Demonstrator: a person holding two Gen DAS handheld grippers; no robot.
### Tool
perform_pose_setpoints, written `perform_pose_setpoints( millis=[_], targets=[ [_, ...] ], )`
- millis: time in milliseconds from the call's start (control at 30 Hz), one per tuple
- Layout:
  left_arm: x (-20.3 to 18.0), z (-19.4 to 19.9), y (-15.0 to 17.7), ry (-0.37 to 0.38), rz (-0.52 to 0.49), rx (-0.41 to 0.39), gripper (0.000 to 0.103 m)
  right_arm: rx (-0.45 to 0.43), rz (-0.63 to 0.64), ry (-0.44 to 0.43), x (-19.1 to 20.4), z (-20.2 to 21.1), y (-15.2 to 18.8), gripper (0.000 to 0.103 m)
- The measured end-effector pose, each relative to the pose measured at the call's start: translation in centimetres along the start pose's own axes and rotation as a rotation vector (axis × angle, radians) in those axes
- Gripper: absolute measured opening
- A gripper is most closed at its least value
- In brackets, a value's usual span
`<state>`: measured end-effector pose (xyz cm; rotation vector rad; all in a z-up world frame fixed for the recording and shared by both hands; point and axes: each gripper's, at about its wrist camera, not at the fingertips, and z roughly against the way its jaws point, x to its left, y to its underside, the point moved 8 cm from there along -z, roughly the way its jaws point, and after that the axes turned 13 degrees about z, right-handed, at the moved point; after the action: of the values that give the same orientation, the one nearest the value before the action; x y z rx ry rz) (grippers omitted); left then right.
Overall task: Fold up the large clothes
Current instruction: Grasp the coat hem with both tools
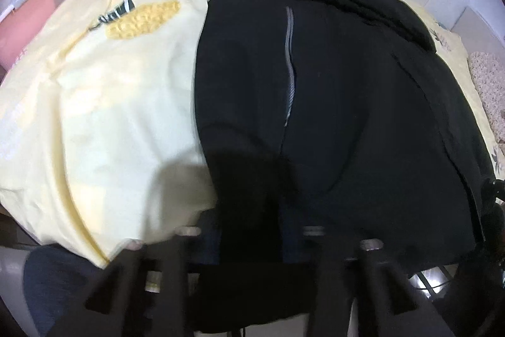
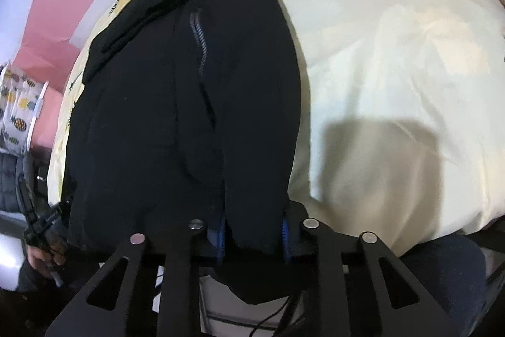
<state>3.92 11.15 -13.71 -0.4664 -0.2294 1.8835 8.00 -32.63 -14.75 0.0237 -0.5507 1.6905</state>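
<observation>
a black jacket (image 1: 331, 103) is lying on the yellow bed cover (image 1: 104, 103); left gripper (image 1: 249, 210) and right gripper (image 2: 254, 229) jaws are each clamping its near hem.

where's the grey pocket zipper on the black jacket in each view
Left wrist: the grey zipper runs top to bottom just right of centre, above the left gripper.
Right wrist: the zipper sits upper left of centre, slanting down the black jacket.
Shared landmark: the yellow pineapple-print bedsheet under the jacket.
</observation>
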Motion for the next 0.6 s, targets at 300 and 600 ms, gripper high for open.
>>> perform_pose_setpoints(
  millis=[300,600],
  targets=[
    [0.3,5.8,-1.9,0.103,0.053,-0.110,0.015,-0.104,0.068,-0.020,1.1,4.7,-0.9,0.020],
    [0.7,7.7,-2.9,0.184,0.112,-0.153,0.014,-0.135,0.026,-0.058,1.1,4.9,-1.5,0.021]
  ],
)
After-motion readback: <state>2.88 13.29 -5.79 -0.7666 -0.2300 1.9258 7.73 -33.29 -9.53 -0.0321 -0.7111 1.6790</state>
